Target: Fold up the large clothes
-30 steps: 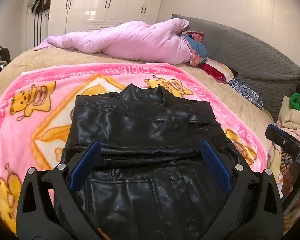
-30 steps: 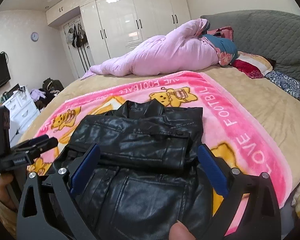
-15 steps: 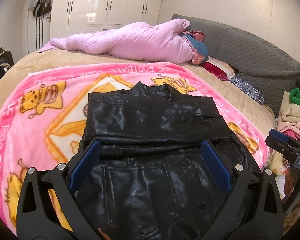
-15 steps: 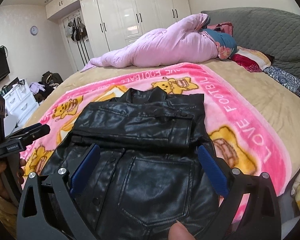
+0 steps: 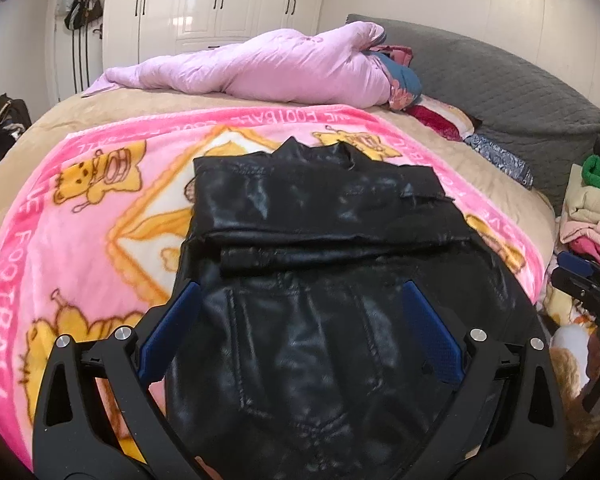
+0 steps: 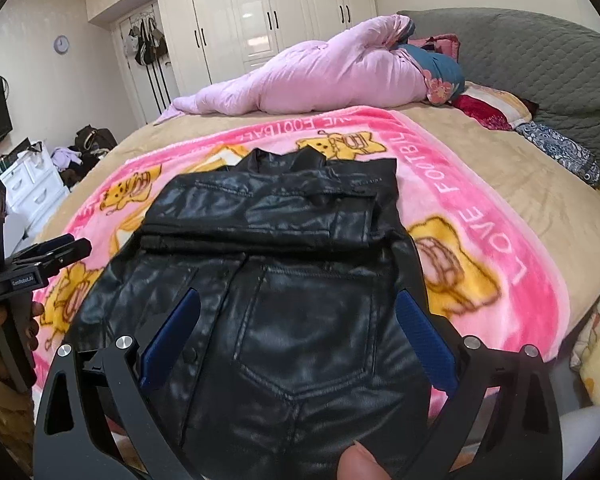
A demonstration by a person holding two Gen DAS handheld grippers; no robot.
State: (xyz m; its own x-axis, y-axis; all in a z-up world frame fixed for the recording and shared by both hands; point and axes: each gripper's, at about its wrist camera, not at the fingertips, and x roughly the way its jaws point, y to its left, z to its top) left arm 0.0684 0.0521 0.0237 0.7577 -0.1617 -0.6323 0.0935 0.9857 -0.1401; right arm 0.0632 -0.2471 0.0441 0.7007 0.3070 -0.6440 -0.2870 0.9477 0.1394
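Observation:
A black leather jacket [image 5: 312, 240] [image 6: 276, 240] lies on a pink cartoon blanket [image 5: 72, 232] [image 6: 472, 216], collar at the far end and both sleeves folded across the chest. My left gripper [image 5: 300, 292] hovers open above the jacket's near hem, blue pads [image 5: 168, 332] wide apart and holding nothing. My right gripper [image 6: 296, 300] is open too, above the lower front near a chest pocket, with nothing between its fingers. The left gripper body [image 6: 36, 264] and a hand show at the left edge of the right wrist view; the right gripper [image 5: 584, 284] shows at the right edge of the left wrist view.
A rolled pink quilt [image 5: 260, 68] [image 6: 320, 72] lies across the far side of the bed, with pillows [image 5: 440, 116] and a grey headboard [image 5: 520, 92] to the right. Folded clothes [image 5: 592, 208] are stacked at the right bedside. White wardrobes [image 6: 260, 12] line the back wall.
Both grippers have drawn back toward the near edge and risen, so more of the jacket's lower half shows. The jacket has not moved and both grippers stay open.

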